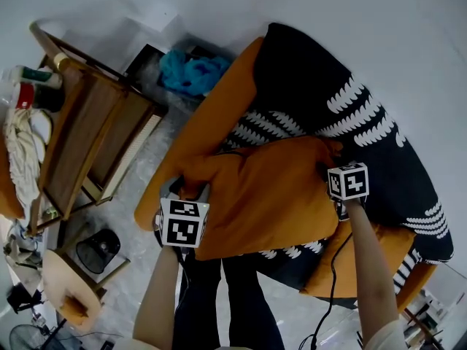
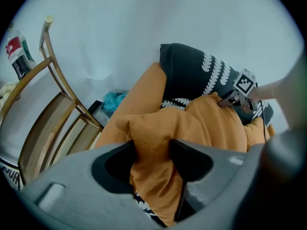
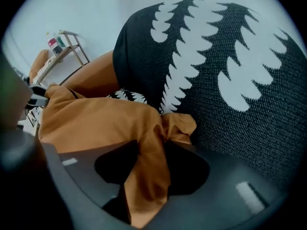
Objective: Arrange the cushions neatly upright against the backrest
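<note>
**We hold the floppy orange cushion by its two far corners, over the chair seat**

Our left claw (image 2: 152,150) is closed about halfway on one corner of the soft orange fabric cushion (image 1: 277,188), with cloth filling the gap between its jaws. Our right claw (image 3: 152,152) pinches a fold at the opposite corner in the same way. The cushion sags across the seat of the orange upholstered armchair (image 1: 211,122), from the left arm's edge toward the right side. It sits just in front of the black knitted cushion with white leaf pattern (image 1: 321,86), which leans on the backrest. We judge the orange cushion to be light, limp and underfilled, so it will droop and crease rather than stand up by itself. The loose cover may slide off the filling, so a deeper hold at the corner seams seems safer to us. It is not fragile.
</note>
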`<state>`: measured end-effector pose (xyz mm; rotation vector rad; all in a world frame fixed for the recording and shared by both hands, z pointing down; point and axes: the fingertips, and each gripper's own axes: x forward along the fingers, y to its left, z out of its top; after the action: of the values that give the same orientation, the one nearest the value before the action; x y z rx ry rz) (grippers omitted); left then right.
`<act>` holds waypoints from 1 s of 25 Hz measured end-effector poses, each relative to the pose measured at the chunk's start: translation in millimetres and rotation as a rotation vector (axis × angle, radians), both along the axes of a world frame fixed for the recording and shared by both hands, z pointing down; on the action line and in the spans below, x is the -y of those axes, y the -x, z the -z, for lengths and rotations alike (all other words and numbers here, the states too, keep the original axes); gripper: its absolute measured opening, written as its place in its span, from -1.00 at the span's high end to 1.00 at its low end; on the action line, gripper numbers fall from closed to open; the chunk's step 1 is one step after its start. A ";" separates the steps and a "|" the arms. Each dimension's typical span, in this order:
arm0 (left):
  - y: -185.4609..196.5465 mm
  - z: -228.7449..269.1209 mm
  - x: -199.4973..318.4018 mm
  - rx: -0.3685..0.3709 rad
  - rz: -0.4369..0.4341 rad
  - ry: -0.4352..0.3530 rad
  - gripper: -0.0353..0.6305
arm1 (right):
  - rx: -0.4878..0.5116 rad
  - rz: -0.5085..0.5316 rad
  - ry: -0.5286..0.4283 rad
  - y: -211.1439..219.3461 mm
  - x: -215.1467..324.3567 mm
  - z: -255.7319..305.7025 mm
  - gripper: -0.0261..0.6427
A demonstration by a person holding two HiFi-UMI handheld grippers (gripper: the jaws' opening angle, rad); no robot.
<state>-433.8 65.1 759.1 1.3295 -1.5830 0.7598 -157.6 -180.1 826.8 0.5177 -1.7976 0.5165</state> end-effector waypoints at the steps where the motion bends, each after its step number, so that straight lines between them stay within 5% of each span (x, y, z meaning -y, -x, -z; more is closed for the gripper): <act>1: -0.7 -1.0 0.4 -0.005 -0.003 0.000 0.17 | -0.012 0.006 0.004 1.2 -1.0 -1.6 0.34; 10: -9.1 -0.7 3.7 -0.039 -0.042 0.016 0.41 | -0.121 0.086 -0.095 0.4 -8.0 5.8 0.75; 25: -25.1 46.1 -11.7 -0.065 -0.076 0.042 0.53 | 0.038 -0.054 -0.159 -24.9 -29.3 83.3 0.86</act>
<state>-408.7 76.7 713.0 1.3764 -1.4647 0.7844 -132.7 -150.8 743.4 0.6714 -1.8748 0.4249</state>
